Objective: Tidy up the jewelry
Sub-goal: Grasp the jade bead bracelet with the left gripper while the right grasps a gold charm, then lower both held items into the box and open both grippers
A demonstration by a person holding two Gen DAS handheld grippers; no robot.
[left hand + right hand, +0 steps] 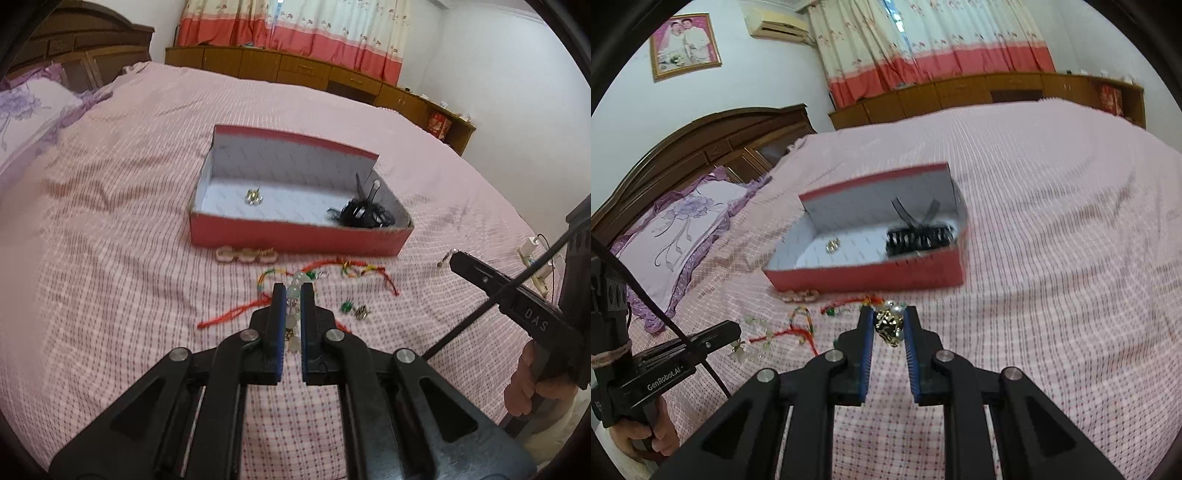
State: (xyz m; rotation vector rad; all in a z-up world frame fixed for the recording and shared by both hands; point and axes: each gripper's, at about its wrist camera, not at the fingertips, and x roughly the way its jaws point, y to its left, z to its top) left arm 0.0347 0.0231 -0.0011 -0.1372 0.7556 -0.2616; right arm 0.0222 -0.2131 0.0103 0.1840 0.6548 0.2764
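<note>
Jewelry is in both your grips: your left gripper (293, 291) pinches a pale bead bracelet (295, 286), your right gripper (889, 325) pinches a gold brooch (888, 325), both near the bed's (110, 221) front edge. Next, carry each over the red box (295, 236) just beyond, then let go. Cords (332, 269) remain on the bed.

"DAS" on right gripper (452, 258) — "GenRoboLAI-" on left gripper (737, 334)
</note>
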